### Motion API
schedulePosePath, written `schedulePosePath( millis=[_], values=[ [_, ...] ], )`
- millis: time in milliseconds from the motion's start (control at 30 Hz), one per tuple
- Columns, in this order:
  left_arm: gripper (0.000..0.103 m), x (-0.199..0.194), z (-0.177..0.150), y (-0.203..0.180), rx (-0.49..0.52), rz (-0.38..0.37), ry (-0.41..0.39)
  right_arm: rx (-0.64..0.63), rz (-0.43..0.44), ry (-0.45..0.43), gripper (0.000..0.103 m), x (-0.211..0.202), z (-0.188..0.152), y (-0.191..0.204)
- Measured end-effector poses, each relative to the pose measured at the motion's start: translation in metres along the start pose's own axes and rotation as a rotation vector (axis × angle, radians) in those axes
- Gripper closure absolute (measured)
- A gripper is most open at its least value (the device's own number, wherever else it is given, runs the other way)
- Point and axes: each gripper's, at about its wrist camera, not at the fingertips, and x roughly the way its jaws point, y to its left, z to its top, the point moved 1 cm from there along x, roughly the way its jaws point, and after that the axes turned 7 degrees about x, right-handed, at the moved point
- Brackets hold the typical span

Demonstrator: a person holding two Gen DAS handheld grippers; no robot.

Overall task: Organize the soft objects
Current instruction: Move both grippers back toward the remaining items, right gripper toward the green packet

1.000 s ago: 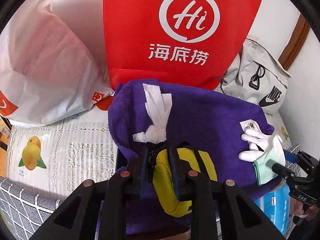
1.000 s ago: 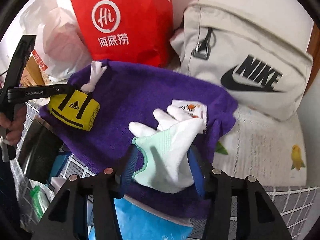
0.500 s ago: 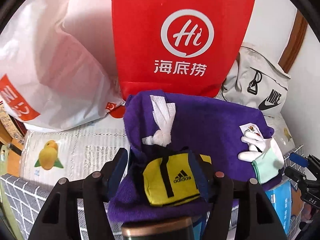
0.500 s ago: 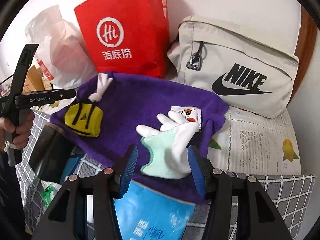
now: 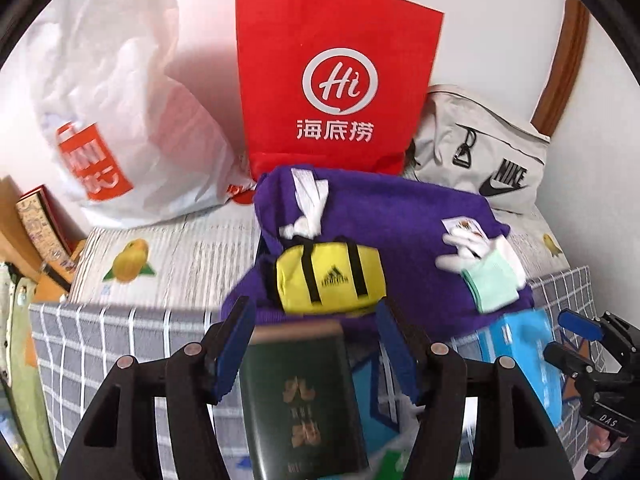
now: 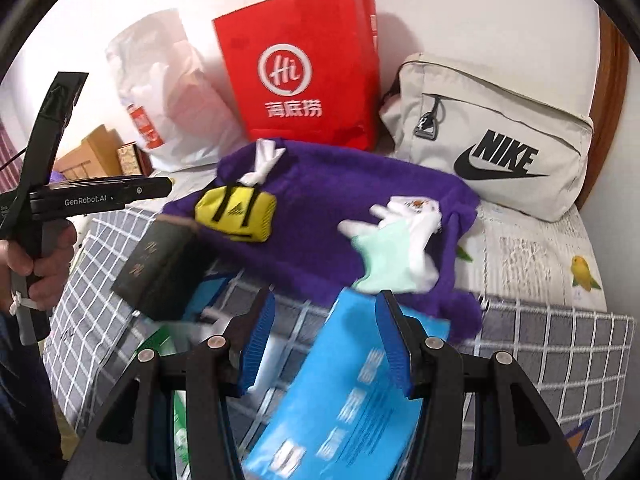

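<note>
- Both claws stand spread with nothing pinched: the left claw [image 5: 314, 344] has its blue pads apart over a dark green booklet [image 5: 304, 396], which lies below them and is not gripped.
- Spread as well, the right claw [image 6: 326, 344] hangs above a blue packet [image 6: 344, 392]; its pads flank the packet's upper edge, and whether they touch it I cannot tell.
- Seen from the right wrist, a hand [image 6: 38, 260] grips the handle of the left claw at the far left edge.
- A purple towel [image 5: 392, 216] lies draped over the things in front of the claws, on a surface covered by a grey checked cloth [image 5: 120, 340] and a fruit-printed cloth [image 5: 192, 248].
- On the towel's left part sits a small yellow bag [image 5: 328, 276] with black straps, lying on its side, free of both claws.
- Just behind the yellow bag a white knotted strip [image 5: 310, 208] rests on the towel.
- On the towel's right part lies a white glove [image 5: 476, 248] with a mint green cuff, its fingers over a small printed sachet [image 5: 464, 226].
- Behind the towel a red paper bag [image 5: 336, 80] stands upright against the wall, with a white plastic bag [image 5: 120, 120] to its left and a beige Nike bag [image 5: 480, 152] to its right.
</note>
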Motion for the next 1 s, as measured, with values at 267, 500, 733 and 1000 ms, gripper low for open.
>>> schedulePosePath(
  millis=[267,500,733,1000],
  values=[
    [0.042,-0.039,-0.049,-0.012,-0.009,-0.022,-0.011,-0.015,0.033,-0.001,0.05,-0.021,-0.036,0.021],
    [0.042,-0.057,-0.093,-0.019,-0.031,-0.044,0.005,-0.028,0.061,-0.004,0.05,-0.032,-0.063,0.036],
    [0.042,-0.041,-0.133,-0.037,-0.039,-0.117,0.058,-0.021,0.079,-0.017,0.049,-0.036,-0.087,0.036],
    [0.042,-0.03,-0.163,-0.016,-0.096,-0.05,0.097,-0.133,0.107,0.021,0.049,-0.017,-0.107,0.065]
  ],
)
